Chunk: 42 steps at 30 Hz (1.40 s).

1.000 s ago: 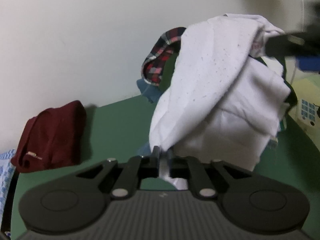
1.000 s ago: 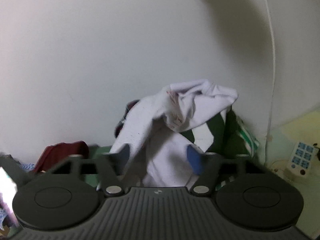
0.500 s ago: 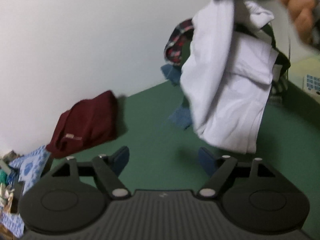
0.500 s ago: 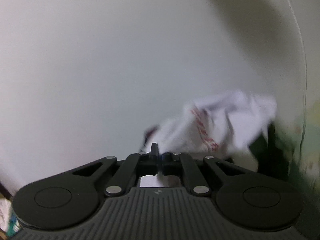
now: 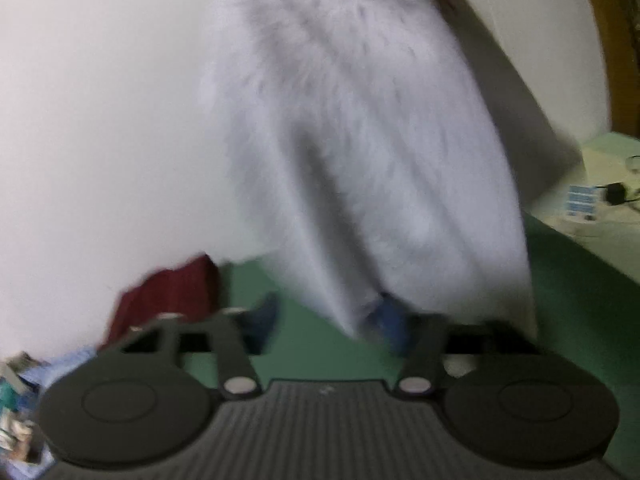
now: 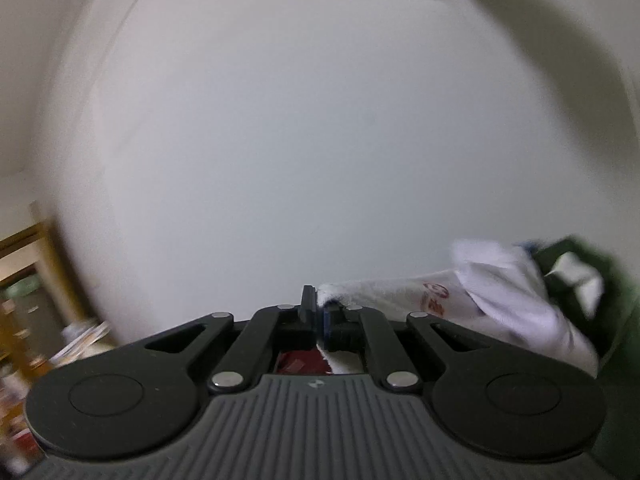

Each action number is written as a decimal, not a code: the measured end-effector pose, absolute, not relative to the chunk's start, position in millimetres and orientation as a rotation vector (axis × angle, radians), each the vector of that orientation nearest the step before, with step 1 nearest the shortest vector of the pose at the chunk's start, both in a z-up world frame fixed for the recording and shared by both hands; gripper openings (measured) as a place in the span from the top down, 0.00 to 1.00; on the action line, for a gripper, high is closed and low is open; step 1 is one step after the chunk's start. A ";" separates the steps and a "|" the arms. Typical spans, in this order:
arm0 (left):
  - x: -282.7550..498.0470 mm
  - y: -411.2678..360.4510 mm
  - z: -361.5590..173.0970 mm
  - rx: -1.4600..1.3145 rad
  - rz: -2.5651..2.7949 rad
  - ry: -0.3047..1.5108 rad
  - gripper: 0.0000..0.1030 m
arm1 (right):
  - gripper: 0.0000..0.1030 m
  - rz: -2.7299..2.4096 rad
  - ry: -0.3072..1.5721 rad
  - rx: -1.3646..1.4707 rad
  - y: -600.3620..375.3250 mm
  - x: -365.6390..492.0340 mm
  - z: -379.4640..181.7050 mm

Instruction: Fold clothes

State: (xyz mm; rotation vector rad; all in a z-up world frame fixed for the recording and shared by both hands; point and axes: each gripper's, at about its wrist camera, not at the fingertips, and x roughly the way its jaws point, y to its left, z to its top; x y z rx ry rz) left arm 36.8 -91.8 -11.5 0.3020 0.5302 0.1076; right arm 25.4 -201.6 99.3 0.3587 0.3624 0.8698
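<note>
**Status.** The right gripper [image 6: 318, 312] is pinched on an edge of the white garment [image 6: 500, 292]. White cloth shows in the thin slot between the jaws, and the log has them easing very slightly wider. The garment trails off to the right of that view, with a red print on it, and ends near dark green-and-white fabric [image 6: 576, 272].

The left gripper [image 5: 328, 322] has its jaws apart and closing. The white garment [image 5: 360, 140] hangs as a big blurred sheet in front of them. Its lower hem reaches down by the right blue pad [image 5: 394, 320], but contact can't be confirmed (heavy motion blur).

**Scene.** Below is the green table [image 5: 316, 352]. A maroon garment [image 5: 168, 300] lies at rear left, well apart from the hanging cloth.

**Step (est.).** Lift and spread the garment. The 2nd grip on the hem is not yet made.

**Failure modes.**
1. Left jaws close on air or on a bunched fold. Cause: hem swinging and poor visibility.
2. Cloth slips from the right pinch. Cause: thin edge bite plus cloth wt. and the slight widening.
3. Wrong layer is caught, so the garment twists and won't lay flat.
4. Trailing end drags the green-and-white fabric along.
</note>
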 end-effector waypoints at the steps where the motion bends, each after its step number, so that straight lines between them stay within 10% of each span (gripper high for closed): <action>1: 29.1 -80.8 -12.1 0.273 0.083 0.555 0.76 | 0.88 0.905 0.403 0.337 -197.6 14.9 96.7; 5: -13.4 -29.0 -23.4 0.195 0.030 0.644 0.83 | 0.54 0.988 0.543 0.275 -193.4 -28.5 79.8; 21: -136.1 122.7 -58.5 0.081 0.118 0.797 0.66 | 0.45 0.288 0.807 0.268 -211.9 4.3 -16.3; 28: -175.6 146.3 -36.8 0.226 0.152 0.794 0.23 | 0.47 0.097 0.850 0.263 -199.3 58.0 -54.8; 32: -198.3 141.3 -32.9 0.255 0.171 0.820 0.21 | 0.47 0.044 0.888 0.208 -193.5 102.4 -81.6; 36: -213.6 133.4 -33.8 0.223 0.212 0.868 0.21 | 0.85 0.027 0.901 0.215 -195.8 143.2 -87.0; 42: -231.1 111.1 -30.7 0.223 0.279 0.910 0.17 | 0.91 0.035 0.682 0.256 -199.5 219.1 -19.6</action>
